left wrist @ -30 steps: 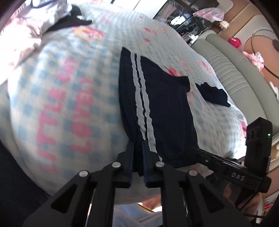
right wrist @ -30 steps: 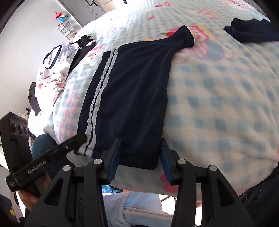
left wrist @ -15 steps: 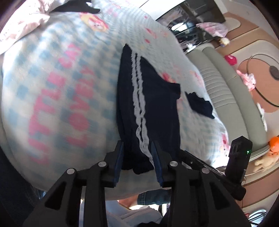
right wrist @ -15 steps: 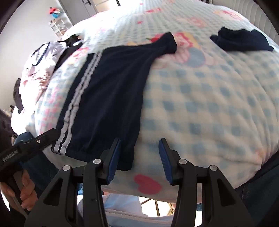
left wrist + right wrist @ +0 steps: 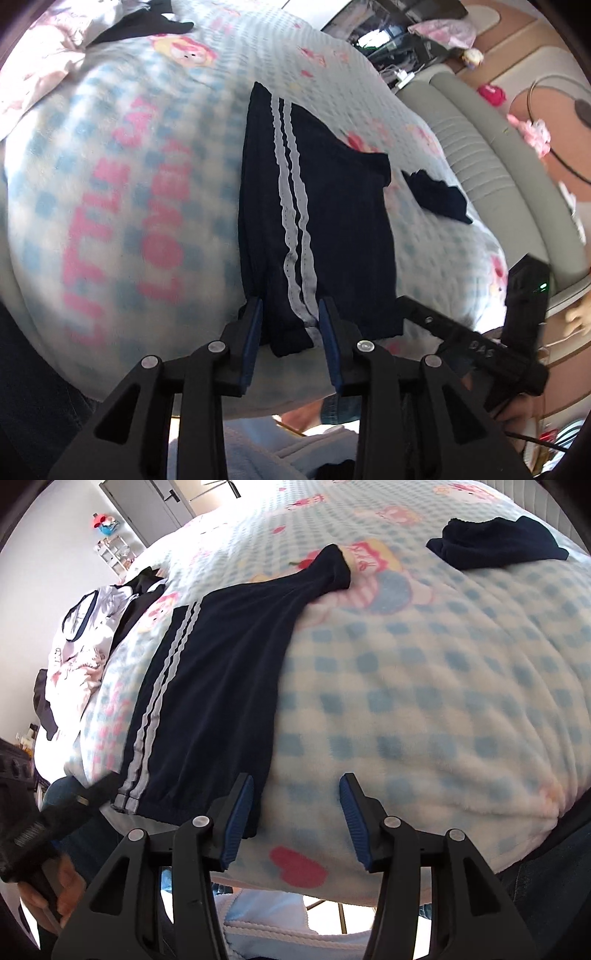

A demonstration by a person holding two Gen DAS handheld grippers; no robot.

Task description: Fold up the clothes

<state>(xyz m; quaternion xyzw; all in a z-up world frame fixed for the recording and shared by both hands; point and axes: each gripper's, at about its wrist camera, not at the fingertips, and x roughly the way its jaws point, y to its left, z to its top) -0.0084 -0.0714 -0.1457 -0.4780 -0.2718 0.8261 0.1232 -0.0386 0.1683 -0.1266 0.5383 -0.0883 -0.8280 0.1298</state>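
The navy shorts (image 5: pixel 332 206) with two white side stripes lie flat on the blue-checked fleece blanket (image 5: pixel 110 177), running from the frame centre down to the blanket's near edge in the left wrist view. The left gripper (image 5: pixel 290 325) sits at that lower edge: its jaws have just been opening and now stand narrowly apart, the striped waistband corner loose between them, the pads not pressing it. In the right wrist view the right gripper (image 5: pixel 295 805) stands wider, its jaws having just been opening; its left pad is at the shorts' (image 5: pixel 221 672) right hem, with only bare blanket (image 5: pixel 424 701) between the pads. A wide stretch of bare blanket fills the frame's right half. A small dark garment (image 5: pixel 495 546) lies at upper right, well apart. A white and pink clothes pile (image 5: pixel 85 635) crowds the left edge.
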